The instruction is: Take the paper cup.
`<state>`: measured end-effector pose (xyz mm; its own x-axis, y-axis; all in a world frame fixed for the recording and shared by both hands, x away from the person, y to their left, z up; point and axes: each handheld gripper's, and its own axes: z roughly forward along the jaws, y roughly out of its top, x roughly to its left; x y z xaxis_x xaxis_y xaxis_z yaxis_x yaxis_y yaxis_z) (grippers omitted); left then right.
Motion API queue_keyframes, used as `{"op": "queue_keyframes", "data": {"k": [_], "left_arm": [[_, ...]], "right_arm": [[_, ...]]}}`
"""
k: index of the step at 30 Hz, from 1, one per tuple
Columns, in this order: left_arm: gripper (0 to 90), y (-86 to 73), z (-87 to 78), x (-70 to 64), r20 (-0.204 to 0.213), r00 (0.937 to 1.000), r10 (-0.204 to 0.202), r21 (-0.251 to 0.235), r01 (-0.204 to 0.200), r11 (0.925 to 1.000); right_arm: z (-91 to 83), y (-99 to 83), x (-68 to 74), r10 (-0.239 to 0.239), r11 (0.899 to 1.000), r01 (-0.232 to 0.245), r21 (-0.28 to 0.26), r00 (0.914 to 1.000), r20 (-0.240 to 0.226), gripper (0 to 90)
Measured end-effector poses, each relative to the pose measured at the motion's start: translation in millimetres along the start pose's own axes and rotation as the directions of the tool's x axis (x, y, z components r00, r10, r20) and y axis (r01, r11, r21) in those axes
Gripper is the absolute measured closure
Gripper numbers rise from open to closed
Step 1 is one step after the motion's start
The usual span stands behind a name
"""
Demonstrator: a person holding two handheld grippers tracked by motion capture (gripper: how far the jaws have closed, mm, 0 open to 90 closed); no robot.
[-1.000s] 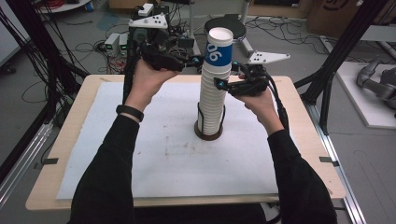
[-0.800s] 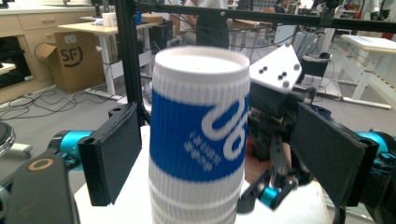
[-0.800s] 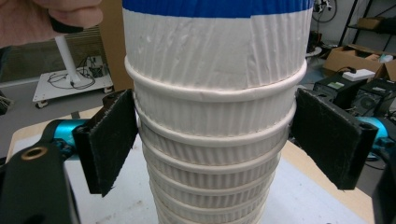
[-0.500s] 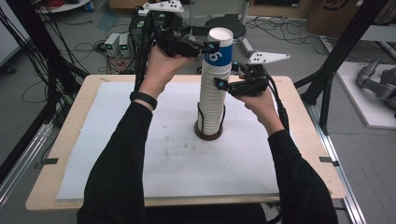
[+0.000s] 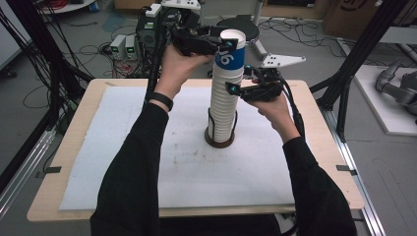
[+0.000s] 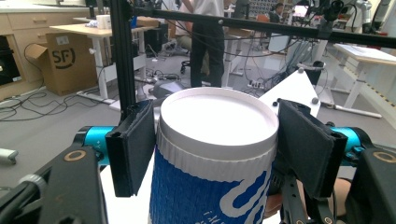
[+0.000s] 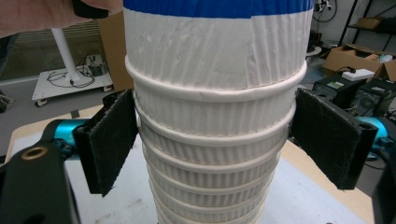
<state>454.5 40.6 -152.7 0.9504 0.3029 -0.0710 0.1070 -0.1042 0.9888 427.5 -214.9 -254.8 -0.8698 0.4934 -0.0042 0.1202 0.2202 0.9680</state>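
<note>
Many ribbed white paper cups (image 5: pixel 223 105) stand nested upside down in one tall column on a round dark base (image 5: pixel 219 142), near the middle of the white sheet (image 5: pixel 147 167) that covers the pale wooden surface (image 5: pixel 339 162). Each cup's rolled rim makes a smooth ring around the column, and the walls between the rings are finely fluted. The top cup (image 5: pixel 231 51) differs: a blue corrugated sleeve with white lettering wraps it, and its flat white bottom faces up.

The left hand-held gripper (image 5: pixel 216 43) sits at the column's top, its jaws spread either side of the blue-sleeved cup. In the left gripper view the flat black foam-faced pads (image 6: pixel 135 147) stand just beside the sleeve (image 6: pixel 205 196); the left one looks to touch it, the right one stands a little apart.

The right hand-held gripper (image 5: pixel 236 83) is lower, level with the white cups just under the blue sleeve. Its jaws are also spread: in the right gripper view the fuzzy black pads (image 7: pixel 112 137) flank the ribbed stack (image 7: pixel 212 140), with a narrow gap at each side.

The sheet lies bare all round the base, with its edges and the surface's rim well apart from the column. Dark frame posts (image 5: pixel 364 44) and cables (image 5: pixel 64 69) stand beyond the far corners.
</note>
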Motion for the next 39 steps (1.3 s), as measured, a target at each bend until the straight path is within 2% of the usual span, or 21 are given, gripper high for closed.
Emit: {"op": "queue_keyframes", "data": {"k": [10, 18, 27, 31, 39], "left_arm": [[30.1, 0.6, -0.1, 0.4, 0.002, 1.0, 0.002, 0.0, -0.002, 1.0], [30.6, 7.6, -5.5, -2.1, -0.007, 0.9998, 0.017, -0.046, -0.017, 0.9988], [30.8, 28.0, -14.6, -9.0, -0.022, 0.9987, 0.047, -0.089, -0.049, 0.9948], [30.8, 37.4, -21.2, -13.0, -0.019, 0.9983, 0.054, -0.125, -0.056, 0.9906], [30.8, 49.1, -31.7, -20.6, -0.026, 0.9967, 0.077, -0.148, -0.08, 0.9857]], "right_arm": [[0.3, -0.1, 0.4, 0.002, 1.0, -0.002, 0.001, 1.0, 0.0, 15.6], [0.2, 0.1, 0.9, 0.0, 1.0, 0.0, 0.003, 1.0, -0.001, 15.7], [0.0, 0.3, 0.9, -0.002, 1.0, 0.002, 0.002, 1.0, 0.002, 15.7], [-0.1, 0.3, 1.0, -0.003, 1.0, 0.003, 0.004, 1.0, 0.002, 15.6], [0.1, 0.4, 1.4, -0.001, 1.0, 0.001, 0.003, 1.0, 0.005, 15.7]]}}
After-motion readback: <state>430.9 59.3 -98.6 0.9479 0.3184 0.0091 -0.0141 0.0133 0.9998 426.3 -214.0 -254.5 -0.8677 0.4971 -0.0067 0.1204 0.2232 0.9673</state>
